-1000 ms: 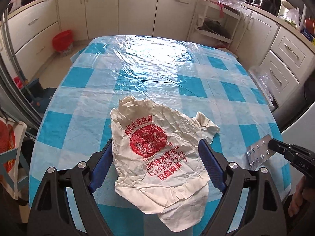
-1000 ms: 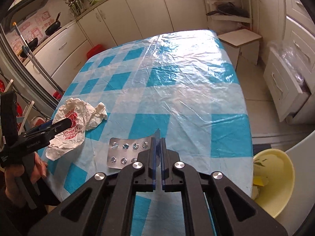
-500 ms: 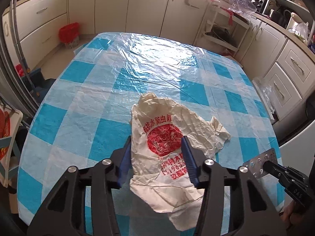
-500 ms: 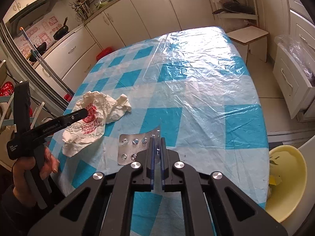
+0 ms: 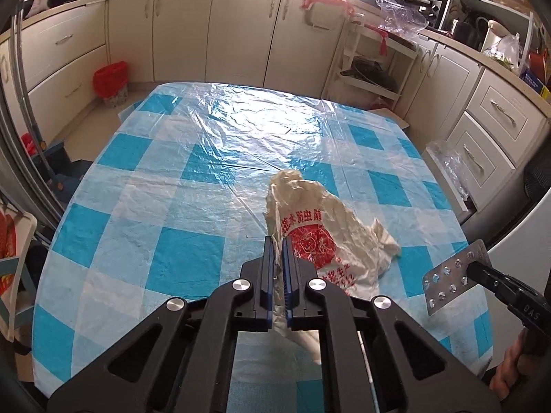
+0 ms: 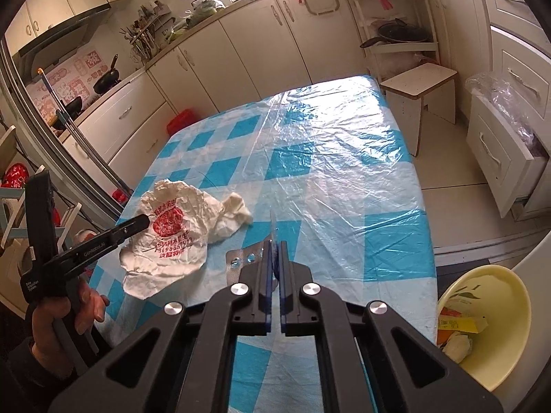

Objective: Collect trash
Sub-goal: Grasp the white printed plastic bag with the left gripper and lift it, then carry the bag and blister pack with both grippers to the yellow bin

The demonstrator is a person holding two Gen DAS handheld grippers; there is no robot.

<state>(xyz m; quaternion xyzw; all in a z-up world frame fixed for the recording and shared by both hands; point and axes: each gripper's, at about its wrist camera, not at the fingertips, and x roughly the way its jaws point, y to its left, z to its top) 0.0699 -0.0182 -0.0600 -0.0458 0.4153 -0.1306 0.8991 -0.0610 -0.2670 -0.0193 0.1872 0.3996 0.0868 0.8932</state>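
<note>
Left wrist view: left tongs point(image 5: 278, 247) tilted downward, just clamped onto crumpled wrapper point(image 5: 320, 237); right tongs point(image 6: 274, 249) pinch blister pack point(image 6: 242, 260).

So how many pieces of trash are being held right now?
2: the crumpled paper bag in the left hand-held gripper, the blister pack in the right hand-held gripper.

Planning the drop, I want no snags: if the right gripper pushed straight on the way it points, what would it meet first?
Probably the checked tablecloth just past the blister pack that the right gripper has clamped; nothing else seems to lie ahead, though depth is unclear.
</note>
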